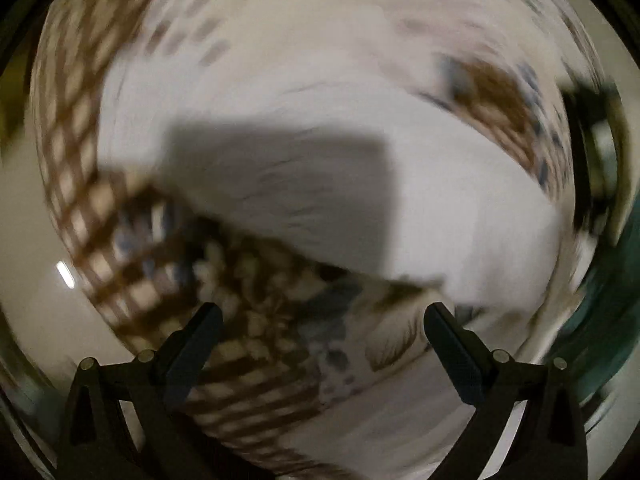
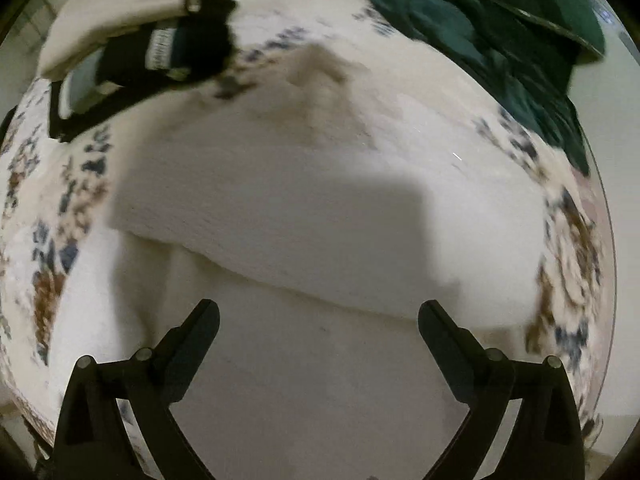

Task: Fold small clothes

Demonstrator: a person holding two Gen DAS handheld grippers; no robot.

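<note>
Clearly both views are smeared with motion blur, so fine detail is lost. From the left wrist camera, the left gripper point(image 1: 322, 318) has its two black fingers spread wide apart, grasping nothing. Beyond the fingertips lies a white garment point(image 1: 460, 216), spread flat, with a dark rectangular shadow cast across its middle. Its near edge runs diagonally just ahead of the left gripper. Under and around it is a patterned cloth point(image 1: 256, 344) with brown checks, blue spots and leaf shapes; this covering fills the space between the two fingers and curves up the left side. A band of dark green fabric point(image 1: 608, 312) shows at the far right edge.

From the right wrist camera, the right gripper point(image 2: 318, 316) is likewise released, fingers wide and nothing between them. The white garment point(image 2: 280, 216) lies directly ahead, one layer lapped over another so that a folded edge crosses just beyond the fingertips, again under a rectangular shadow. The patterned cloth point(image 2: 48, 216) shows on both sides of it. The dark green fabric point(image 2: 480, 20) is heaped at the upper right, near the garment's far side. At the upper left sits a black object point(image 2: 172, 52) with a pale label, too blurred to name.
</note>
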